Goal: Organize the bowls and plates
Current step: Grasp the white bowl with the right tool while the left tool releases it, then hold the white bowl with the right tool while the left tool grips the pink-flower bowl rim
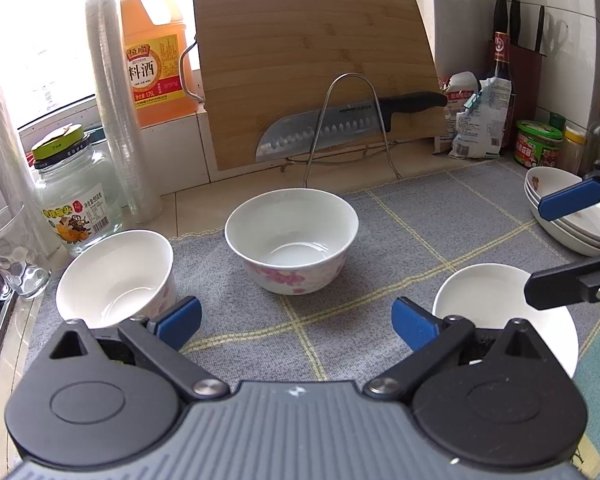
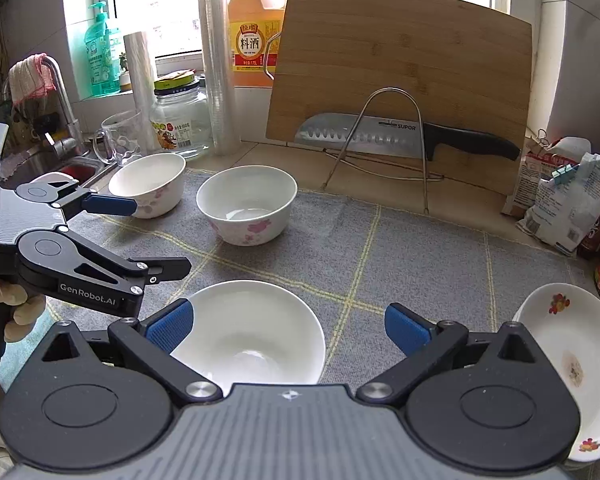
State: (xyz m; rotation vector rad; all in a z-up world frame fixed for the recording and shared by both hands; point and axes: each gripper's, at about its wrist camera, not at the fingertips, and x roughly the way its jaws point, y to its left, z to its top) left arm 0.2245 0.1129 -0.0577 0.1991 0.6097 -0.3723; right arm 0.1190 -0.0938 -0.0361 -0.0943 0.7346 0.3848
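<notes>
left gripper: the hand-held left gripper (image 1: 296, 322) has its blue pads spread wide with nothing between them. It hangs over the grey checked cloth mat (image 1: 420, 216), pointed at the middle bowl.
right gripper: the hand-held right gripper (image 2: 288, 330) is spread wide too and holds nothing. It sits low over the plain bowl.
middle bowl: a deep white ceramic bowl with pink flower print (image 1: 292, 236), upright on the mat and well apart from the others.
left bowl: a second white flower-print ceramic bowl (image 1: 116, 278) at the mat's left edge, near the clear glass jar with the black lid (image 1: 78, 196).
plain bowl: a plain white shallow ceramic bowl (image 2: 252, 340), right under the right gripper's nose.
plate stack: shallow white ceramic plates with small red flower marks (image 1: 572, 220), nested at the right end of the mat.
handling guess: glazed ceramic, so stiff, slick and chippy, with some weight. I'd pinch the rim, one pad inside and one outside, and keep it level. The walls look too wide to grab across.
risk: thin rim grip could let a bowl swing or slip. The mat should soften the landings, though.
</notes>
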